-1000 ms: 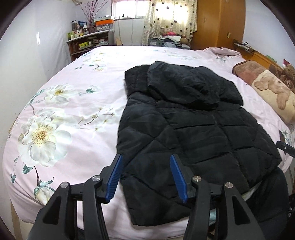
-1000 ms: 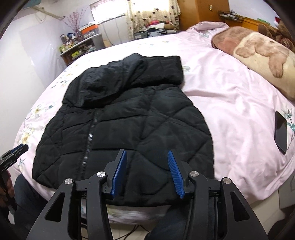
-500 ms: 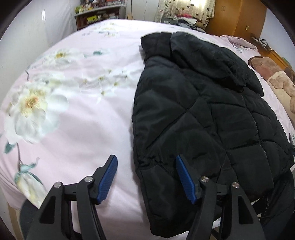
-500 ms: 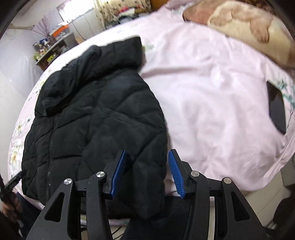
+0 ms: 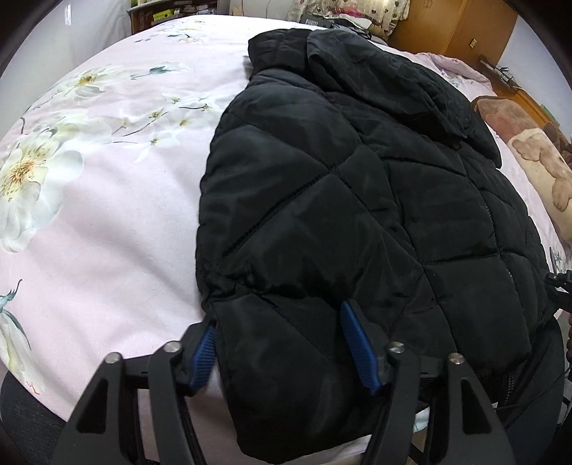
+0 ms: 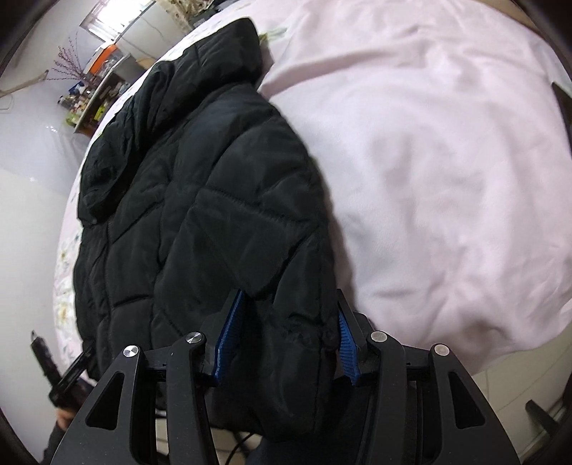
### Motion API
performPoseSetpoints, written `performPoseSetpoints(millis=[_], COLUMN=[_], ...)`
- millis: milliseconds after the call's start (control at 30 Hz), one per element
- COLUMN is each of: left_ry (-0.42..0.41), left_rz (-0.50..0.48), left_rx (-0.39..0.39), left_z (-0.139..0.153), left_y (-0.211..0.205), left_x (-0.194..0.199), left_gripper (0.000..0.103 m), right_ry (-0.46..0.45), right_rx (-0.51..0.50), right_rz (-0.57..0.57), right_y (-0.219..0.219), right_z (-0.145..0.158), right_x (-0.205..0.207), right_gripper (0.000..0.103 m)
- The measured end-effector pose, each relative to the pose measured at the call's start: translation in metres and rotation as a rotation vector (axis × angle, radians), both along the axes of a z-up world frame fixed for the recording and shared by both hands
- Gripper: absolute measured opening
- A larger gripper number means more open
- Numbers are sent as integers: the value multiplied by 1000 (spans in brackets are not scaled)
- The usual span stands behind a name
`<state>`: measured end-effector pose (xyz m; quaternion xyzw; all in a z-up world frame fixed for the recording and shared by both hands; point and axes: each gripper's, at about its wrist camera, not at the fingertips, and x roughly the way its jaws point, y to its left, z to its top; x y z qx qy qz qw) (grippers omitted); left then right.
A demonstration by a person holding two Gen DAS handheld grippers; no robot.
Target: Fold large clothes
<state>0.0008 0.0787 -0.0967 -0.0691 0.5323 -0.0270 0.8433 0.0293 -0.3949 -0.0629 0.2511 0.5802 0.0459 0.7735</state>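
A black quilted jacket (image 5: 357,200) lies front up on the pink floral bed (image 5: 107,214), hood toward the far side. My left gripper (image 5: 280,352) straddles the jacket's near left hem corner; its jaws are closing, with the puffy cloth between the blue pads (image 5: 357,347). In the right wrist view the jacket (image 6: 200,200) fills the left half, and my right gripper (image 6: 287,343) stands open astride the near right hem corner, which hangs over the bed's edge (image 6: 429,179). The zip runs up the middle.
A pillow with a bear print (image 5: 536,161) lies at the far right of the bed. A dark phone (image 6: 563,103) rests on the sheet at the right edge. A shelf (image 6: 96,103) and a wooden wardrobe (image 5: 454,32) stand beyond the bed.
Both grippers have come down and tilted toward the jacket's near hem. Each now has a hem corner between its pads. The left jaws widened, then narrowed.
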Motion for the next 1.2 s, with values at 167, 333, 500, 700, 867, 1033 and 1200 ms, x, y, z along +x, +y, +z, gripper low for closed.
performPoseSetpoints(millis=[167,333,500,700,867,1033,1200], left_ry=[-25,-122,-239,-293,-306,-348,-403], left_rz=[-33,-21,-2,17,35,57,87], left_rx=[2,-99,-168,-229,-266,-312,-338], left_z=[17,60,108,133,140,155,177], left_y=[-7,7,29,42,42,51,60], left_x=[0,-11,-30,-52,-44,-25,13], left_gripper=[21,15,15,15,15,15,15], right_ry=[-27,-131,-220,-280,-315,-369,-434], right_rx=[37,44,46,96,143,176,185], right_rz=[42,48,56,42,10,-15,-32], right_y=[6,15,20,15,9,11,6], right_z=[15,55,93,114,121,134,155], right_x=[-4,-10,-27,-57,-64,-43,-1], right_gripper=[16,12,11,11,11,11,11])
